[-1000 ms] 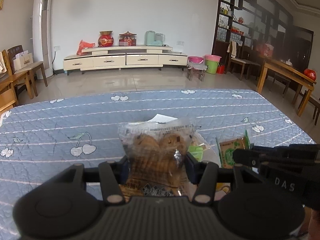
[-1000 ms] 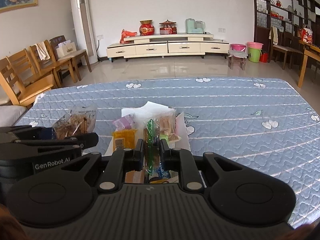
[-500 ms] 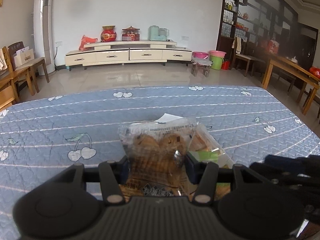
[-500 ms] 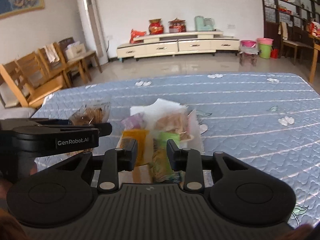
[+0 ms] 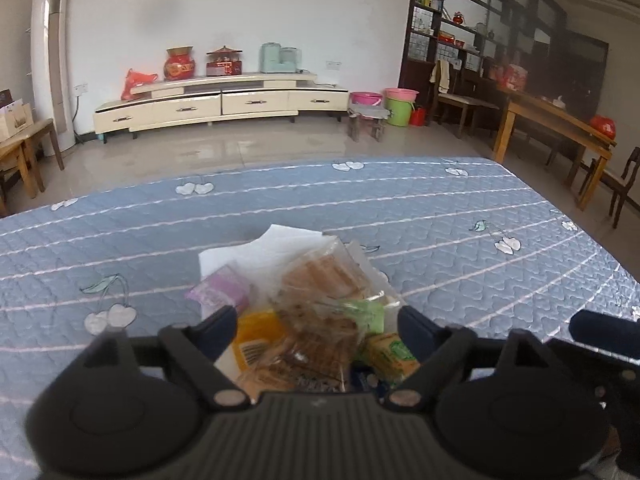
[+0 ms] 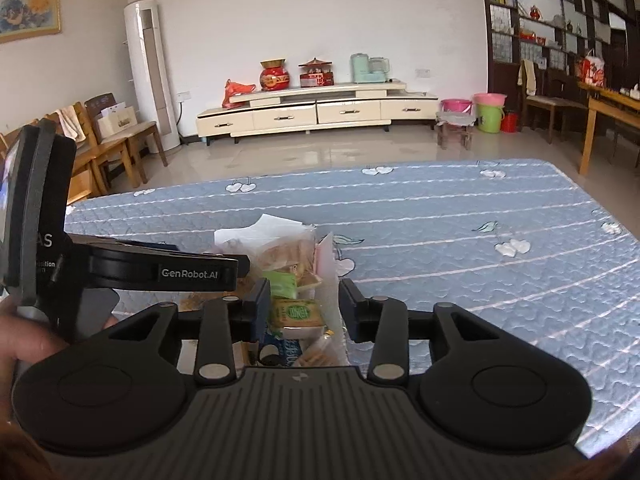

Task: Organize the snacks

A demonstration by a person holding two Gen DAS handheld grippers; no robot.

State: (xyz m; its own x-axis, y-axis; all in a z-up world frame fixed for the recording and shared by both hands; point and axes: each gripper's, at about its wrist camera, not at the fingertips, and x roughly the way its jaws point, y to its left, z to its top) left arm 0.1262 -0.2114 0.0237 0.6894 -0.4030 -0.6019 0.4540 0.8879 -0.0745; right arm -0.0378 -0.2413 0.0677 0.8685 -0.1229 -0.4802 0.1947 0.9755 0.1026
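Note:
A pile of snack packets lies on white paper (image 5: 276, 244) on the blue quilted table cover (image 5: 440, 216). My left gripper (image 5: 318, 322) hovers over the pile, its jaws opening wide. A clear bag of brown cookies (image 5: 320, 340) lies loose between them, untouched by the pads. Around it are a yellow packet (image 5: 256, 336), a purple packet (image 5: 220, 292), a clear wafer bag (image 5: 324, 276) and a green packet (image 5: 390, 354). My right gripper (image 6: 304, 304) is also opening, with that green packet (image 6: 296, 312) resting below and between its fingers, not pressed. The left gripper (image 6: 168, 268) reaches in from the left.
The cover (image 6: 480, 216) stretches far beyond and to the right of the pile. A hand (image 6: 24, 336) holds the left gripper at the left edge. Wooden chairs (image 6: 112, 148) stand off the table's left; a wooden table (image 5: 552, 128) stands far right.
The left gripper swung right over the pile and let go of the cookie bag, which dropped onto it. The right gripper released the green packet and spread its jaws.

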